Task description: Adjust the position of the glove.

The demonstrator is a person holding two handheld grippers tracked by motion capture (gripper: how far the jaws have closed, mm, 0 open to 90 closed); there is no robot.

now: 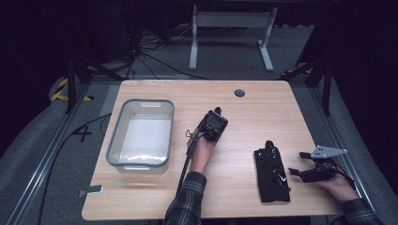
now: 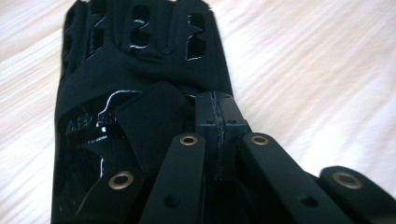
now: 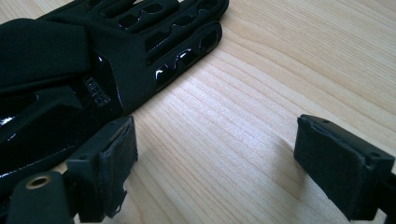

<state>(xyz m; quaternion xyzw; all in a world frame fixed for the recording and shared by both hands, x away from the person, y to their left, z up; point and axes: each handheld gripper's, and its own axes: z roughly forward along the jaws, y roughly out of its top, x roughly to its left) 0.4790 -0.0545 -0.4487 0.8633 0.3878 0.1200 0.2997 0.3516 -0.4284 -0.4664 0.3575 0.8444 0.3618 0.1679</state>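
A black glove-like brace (image 1: 271,172) with slotted fingers lies flat on the wooden table (image 1: 244,117) at the right front. My right gripper (image 1: 296,162) rests just right of it, jaws wide open and nothing between them. In the right gripper view the brace (image 3: 93,60) lies left of the open gripper (image 3: 219,163), close to the left pad (image 3: 116,158). My left gripper (image 1: 218,111) is in the table's middle, held in a hand. In the left gripper view its jaws (image 2: 217,107) are shut together over a black slotted brace (image 2: 135,56); whether they pinch its fabric I cannot tell.
A clear bin with a grey rim (image 1: 114,133) stands on the table's left half. A round cable hole (image 1: 240,93) sits near the far edge. A small grey piece (image 1: 92,190) lies at the front left corner. Table legs and cables are on the floor beyond.
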